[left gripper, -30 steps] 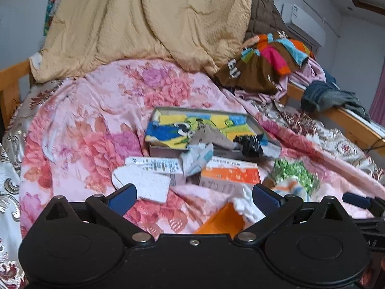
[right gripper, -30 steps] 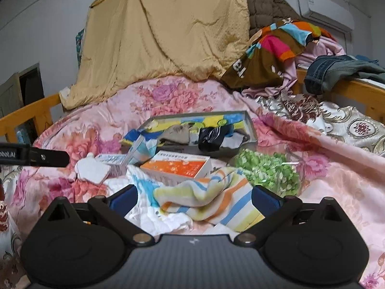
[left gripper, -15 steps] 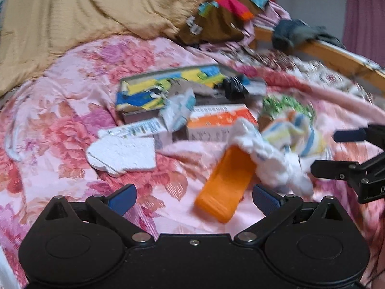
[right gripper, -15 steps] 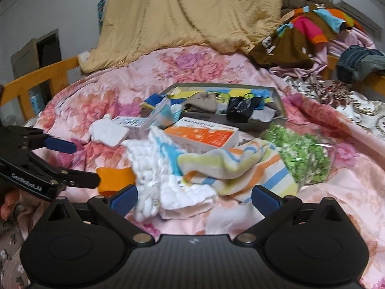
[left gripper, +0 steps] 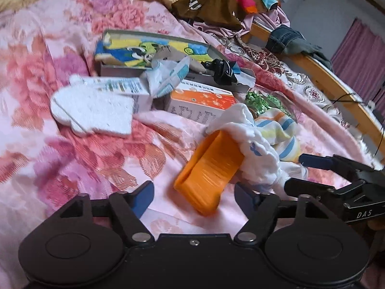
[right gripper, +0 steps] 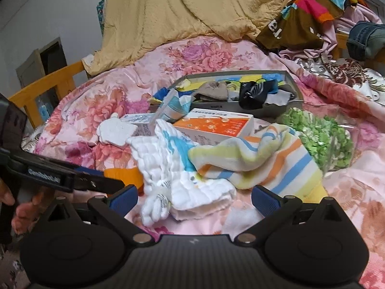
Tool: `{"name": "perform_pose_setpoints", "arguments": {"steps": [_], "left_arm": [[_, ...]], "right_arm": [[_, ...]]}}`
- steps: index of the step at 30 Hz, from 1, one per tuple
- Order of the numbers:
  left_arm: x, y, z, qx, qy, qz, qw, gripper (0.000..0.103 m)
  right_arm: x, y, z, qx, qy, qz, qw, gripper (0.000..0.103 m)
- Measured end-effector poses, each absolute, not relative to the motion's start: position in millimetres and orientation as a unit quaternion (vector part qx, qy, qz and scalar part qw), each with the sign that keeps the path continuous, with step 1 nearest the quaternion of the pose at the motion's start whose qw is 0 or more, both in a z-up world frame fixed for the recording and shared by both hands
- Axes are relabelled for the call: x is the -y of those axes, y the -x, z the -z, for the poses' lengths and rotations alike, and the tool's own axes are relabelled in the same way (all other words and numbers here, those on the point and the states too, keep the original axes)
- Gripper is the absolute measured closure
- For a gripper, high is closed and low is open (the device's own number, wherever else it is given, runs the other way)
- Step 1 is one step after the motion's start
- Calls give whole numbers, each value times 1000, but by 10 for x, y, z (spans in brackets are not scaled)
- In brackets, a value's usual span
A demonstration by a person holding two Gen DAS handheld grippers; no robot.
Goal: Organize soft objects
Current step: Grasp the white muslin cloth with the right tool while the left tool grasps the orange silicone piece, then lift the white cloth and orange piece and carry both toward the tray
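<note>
Left side first: my left tool (left gripper: 193, 193) is low over the pink floral bed cover (left gripper: 72, 163), its jaws just narrowing but not yet clenched, with the near end of the orange pouch (left gripper: 209, 168) sitting between the blue pads. I can't see either pad pressing on it, so I call it released for now. To do this well I'd say ease in a touch further so the pads bracket the pouch's body, not just its lip, then close slowly; its far end is tucked under the white quilted cloth (left gripper: 252, 144), so a lift may drag that cloth along.

Moving right: the white cloth lies crumpled just ahead of my right tool (right gripper: 195, 198), overlapped by the striped towel (right gripper: 252, 159). Right tool is wide apart, holding nothing, the cloth's bunched end lying between its fingers but untouched as far as I can tell. I'd keep it ready to pin that cloth. Farther back, the grey tray (right gripper: 291, 82) of socks sits beyond the orange box (right gripper: 216, 125), near the green bag (right gripper: 317, 139).
</note>
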State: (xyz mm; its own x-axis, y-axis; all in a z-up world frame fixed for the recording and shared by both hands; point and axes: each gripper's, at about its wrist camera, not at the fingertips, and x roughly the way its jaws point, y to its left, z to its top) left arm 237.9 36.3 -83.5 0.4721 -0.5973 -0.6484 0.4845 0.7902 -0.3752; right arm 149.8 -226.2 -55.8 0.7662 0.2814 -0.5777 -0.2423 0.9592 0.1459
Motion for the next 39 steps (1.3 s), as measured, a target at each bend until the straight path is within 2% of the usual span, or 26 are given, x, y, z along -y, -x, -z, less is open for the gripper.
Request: {"name": "perform_pose_setpoints", "arguments": {"steps": [3,11,15,21,32,39], "left_arm": [[-331,-2406,908,-415,84,327,845,43],[-374,-2468,994,-413,126,334,838,45],[-405,-2516,1034,-417,148,325,836,58],[-410,-2507,1067,-409,152,309,845,66],[-399,-2503,1091,-413,162,288,849,76],[-215,-2411,1022,-415,115,221,875,79]], "right_arm": [[2231,-1567,592,-313,-30,-148,938,0],[2258,-1784,686,-324,-77,-155,930,0],[2272,-1872,764,-341,-93,-152,923,1],[2266,-1940,842,-353,-110,-153,917,3],[2143,-1922,846,-354,-82,-162,918,27],[2103,-1912,864,-355,-53,-150,921,46]]}}
